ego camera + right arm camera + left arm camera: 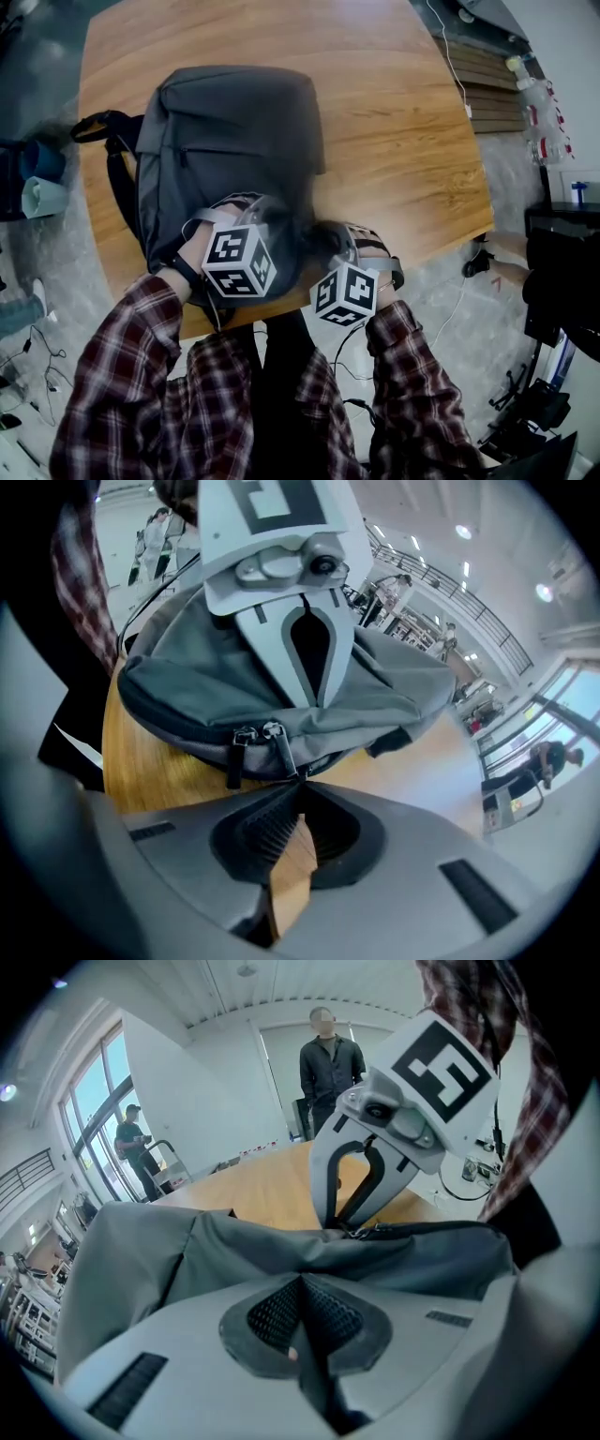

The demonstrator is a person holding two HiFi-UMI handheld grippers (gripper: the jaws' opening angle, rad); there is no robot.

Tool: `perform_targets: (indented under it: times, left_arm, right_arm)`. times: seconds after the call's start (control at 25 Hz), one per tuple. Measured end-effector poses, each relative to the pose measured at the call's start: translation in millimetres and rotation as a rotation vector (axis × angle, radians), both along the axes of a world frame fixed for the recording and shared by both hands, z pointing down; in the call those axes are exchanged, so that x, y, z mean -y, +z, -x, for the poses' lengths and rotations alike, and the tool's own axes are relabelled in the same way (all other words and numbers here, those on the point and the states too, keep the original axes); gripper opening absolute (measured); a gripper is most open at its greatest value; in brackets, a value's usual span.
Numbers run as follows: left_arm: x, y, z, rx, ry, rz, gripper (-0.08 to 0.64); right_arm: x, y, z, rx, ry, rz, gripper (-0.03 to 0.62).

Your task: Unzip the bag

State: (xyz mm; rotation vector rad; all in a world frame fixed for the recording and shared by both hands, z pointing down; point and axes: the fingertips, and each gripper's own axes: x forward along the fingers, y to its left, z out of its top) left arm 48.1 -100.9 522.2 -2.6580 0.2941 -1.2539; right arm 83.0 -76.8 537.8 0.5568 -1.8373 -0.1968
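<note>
- Grey bag [230, 141] lies flat on the wooden surface [403, 141], nearer its left edge; the bag's zipper end sits at the near edge, by the person.
- Black straps [108, 141] hang past the left edge.
- Left tool [302, 1279]: jaws clenched, pinching a fold of bag fabric at the tips.
- Right tool [300, 782]: jaws closed at the tips on a zipper pull [279, 752]; the pull runs straight from its slider into the tips.
- A second slider [239, 747] sits just beside the first, its pull hanging free.
- The zipper looks closed on both sides of the sliders.
- The two tools face each other across the bag's near end, close together.
- Plaid sleeves [141, 375] at the bottom of the head view.
</note>
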Motion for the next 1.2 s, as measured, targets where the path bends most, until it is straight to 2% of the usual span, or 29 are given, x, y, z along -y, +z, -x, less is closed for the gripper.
perform_targets:
  times: [0.12, 0.28, 0.36, 0.6, 0.68, 0.76, 1.0, 1.2]
  left_arm:
    - [3.0, -0.4, -3.5, -0.014, -0.008, -0.002, 0.008]
    - [3.9, -1.6, -2.7, -0.023, -0.027, -0.014, 0.008]
    - [5.3, -1.2, -4.8, -0.022, -0.029, -0.013, 0.008]
    - [9.1, -1.4, -6.1, -0.025, -0.061, 0.019, 0.008]
    - [13.5, 0.5, -6.5, -0.030, -0.086, 0.028, 0.008]
    - [19.5, 2.6, -7.3, -0.034, -0.120, 0.035, 0.008]
    - [48.5, 3.9, -11.2, -0.035, -0.244, 0.045, 0.008]
    - [82.3, 4.6, -18.4, -0.019, -0.384, 0.043, 0.008]
  right_arm:
    - [4.3, -1.0, -10.1, 0.050, 0.033, 0.068, 0.028]
    - [9.1, -1.0, -10.1, 0.010, -0.036, 0.014, 0.028]
    - [8.9, 1.2, -12.6, 0.002, -0.058, 0.024, 0.028]
    - [0.8, 2.4, -17.9, 0.050, 0.112, 0.333, 0.028]
    - [-9.8, 5.7, -16.9, 0.052, 0.122, 0.400, 0.026]
    - [-31.3, 9.2, -12.9, 0.068, 0.128, 0.429, 0.023]
    - [-90.5, 2.4, 29.4, 0.259, 0.290, 0.419, 0.011]
    - [-114.6, -11.0, 70.7, 0.396, 0.338, 0.423, 0.011]
